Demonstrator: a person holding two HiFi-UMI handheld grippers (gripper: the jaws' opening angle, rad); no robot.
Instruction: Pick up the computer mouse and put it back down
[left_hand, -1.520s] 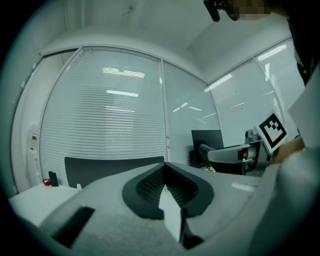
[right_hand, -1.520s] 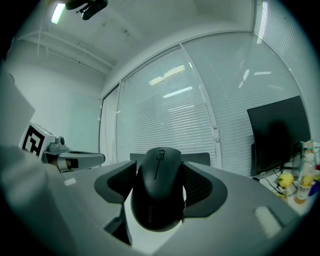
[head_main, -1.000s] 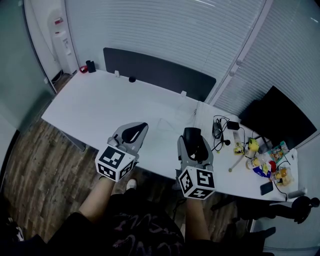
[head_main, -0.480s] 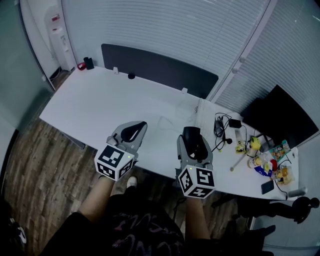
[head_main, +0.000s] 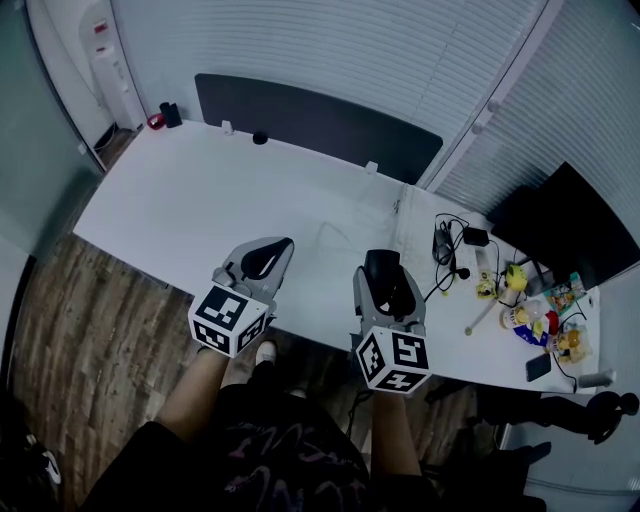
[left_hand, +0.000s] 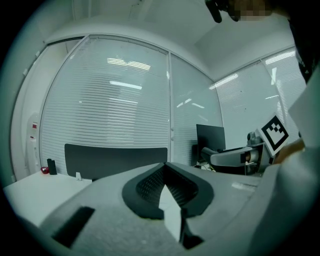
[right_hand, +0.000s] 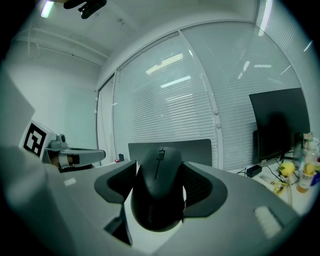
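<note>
Gripping the mouse (right_hand: 158, 195) by its flanks in my right gripper (head_main: 384, 272), over the table's (head_main: 200, 210) near edge, I judge it light, rigid and smooth-shelled, so apt to slip; my left gripper's (left_hand: 165, 165) jaws stand together, empty.

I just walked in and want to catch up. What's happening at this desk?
A person stands at a white desk with a hand-held gripper in each hand. The right hand-held gripper is closed on a black computer mouse and holds it clear of the desk surface. The left hand-held gripper is empty, its jaws together, held beside the right one. The mouse has not yet been put back down. Cables and small items lie at the desk's right end.
</note>
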